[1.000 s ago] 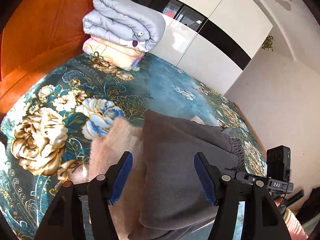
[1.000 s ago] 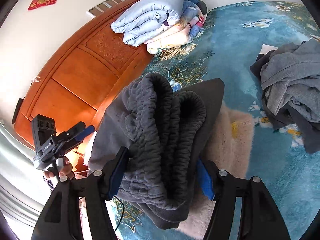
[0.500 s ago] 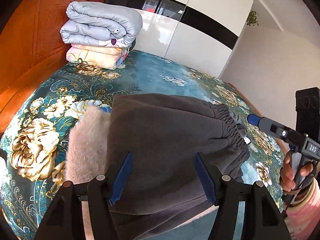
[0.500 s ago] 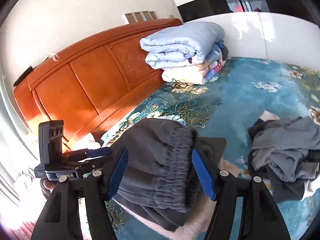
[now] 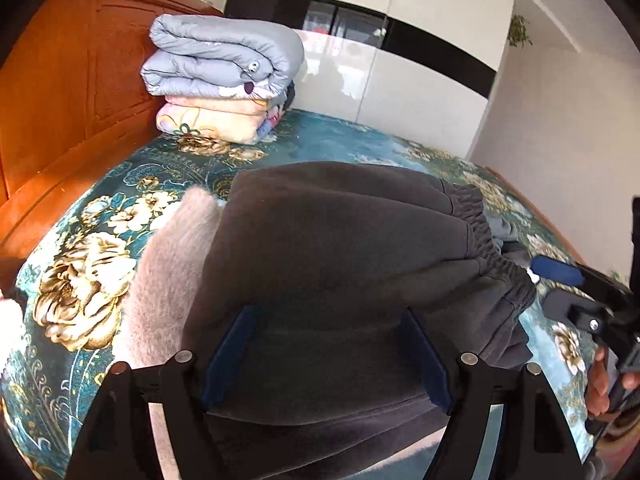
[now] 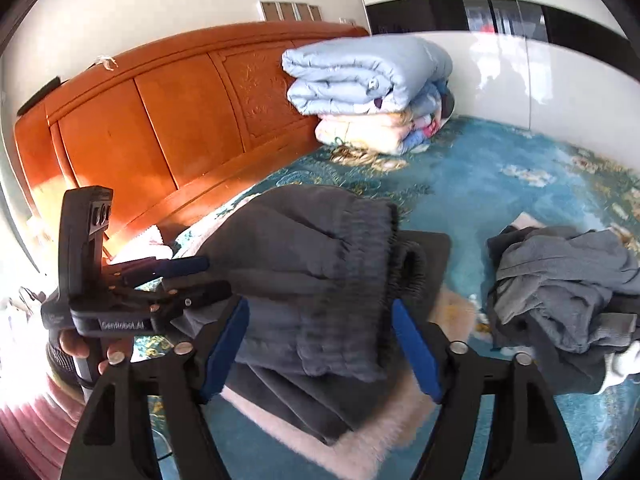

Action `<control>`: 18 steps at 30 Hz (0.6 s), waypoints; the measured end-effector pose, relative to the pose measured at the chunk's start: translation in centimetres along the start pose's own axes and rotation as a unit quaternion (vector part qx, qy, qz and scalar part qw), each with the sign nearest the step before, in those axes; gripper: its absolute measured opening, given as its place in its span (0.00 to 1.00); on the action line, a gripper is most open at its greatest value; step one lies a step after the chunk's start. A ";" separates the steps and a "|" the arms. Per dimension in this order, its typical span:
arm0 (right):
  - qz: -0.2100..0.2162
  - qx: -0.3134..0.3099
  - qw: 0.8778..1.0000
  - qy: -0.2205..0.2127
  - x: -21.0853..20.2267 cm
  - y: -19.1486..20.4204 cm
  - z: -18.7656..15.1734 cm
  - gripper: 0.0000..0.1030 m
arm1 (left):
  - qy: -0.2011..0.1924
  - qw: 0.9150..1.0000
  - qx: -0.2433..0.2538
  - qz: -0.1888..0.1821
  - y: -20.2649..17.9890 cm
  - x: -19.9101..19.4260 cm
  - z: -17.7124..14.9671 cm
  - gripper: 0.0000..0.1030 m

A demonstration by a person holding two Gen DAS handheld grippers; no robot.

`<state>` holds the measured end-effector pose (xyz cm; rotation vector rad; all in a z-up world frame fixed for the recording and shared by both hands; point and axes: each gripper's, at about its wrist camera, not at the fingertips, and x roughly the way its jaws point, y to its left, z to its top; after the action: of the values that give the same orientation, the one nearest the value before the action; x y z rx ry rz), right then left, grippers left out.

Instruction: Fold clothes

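**On the bed, a folded stack at risk**

On the pink mat (image 6: 360,436), the folded gray trousers (image 5: 344,248) are lying between both tongs. Left tongs (image 5: 326,354) and right tongs (image 6: 320,348) are standing apart, gripping nothing. Nudging the waistband could be undoing the fold.

Two grippers: the left gripper (image 5: 326,354) and the right gripper (image 6: 318,344). One folded dark grey pair of trousers (image 5: 340,248) at centre, on one pink fluffy garment (image 5: 168,280). One heap of grey clothes (image 6: 560,280) at three o'clock. Two folded quilts (image 6: 368,76) stacked at twelve o'clock against one wooden headboard (image 6: 160,120).
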<state>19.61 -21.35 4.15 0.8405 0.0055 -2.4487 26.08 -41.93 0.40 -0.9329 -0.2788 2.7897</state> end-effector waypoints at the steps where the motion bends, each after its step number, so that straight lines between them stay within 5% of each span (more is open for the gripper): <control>1: -0.003 0.000 1.000 -0.005 -0.5 -0.2 -1.1 0.80 | -0.017 1.000 -0.002 0.014 -0.3 -0.3 -0.6 0.79; 4: -0.004 0.013 1.000 -0.007 -1.5 -1.0 -4.0 0.80 | -0.059 0.996 -0.002 0.061 -2.1 -1.7 -2.4 0.81; 7: 0.001 0.042 0.999 0.001 -1.7 -2.2 -5.9 0.80 | -0.107 0.991 -0.012 0.080 -4.2 -3.9 -4.4 1.00; 9: -0.006 0.048 0.999 -0.004 -2.1 -2.8 -6.8 0.80 | -0.126 0.988 -0.026 0.081 -5.5 -5.0 -6.3 1.00; 13: -0.014 0.062 0.998 -0.013 -2.7 -3.8 -8.0 0.81 | -0.123 0.986 -0.048 0.099 -7.5 -5.0 -9.8 1.00; 18: -0.027 0.053 0.998 -0.016 -2.7 -3.8 -10.0 0.99 | -0.113 0.975 -0.108 0.159 -7.9 -3.3 -12.6 1.00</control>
<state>25.16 -14.98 -2.99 0.8567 -0.1174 -2.5312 37.25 -33.63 -5.73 -0.7592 -0.5166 3.2200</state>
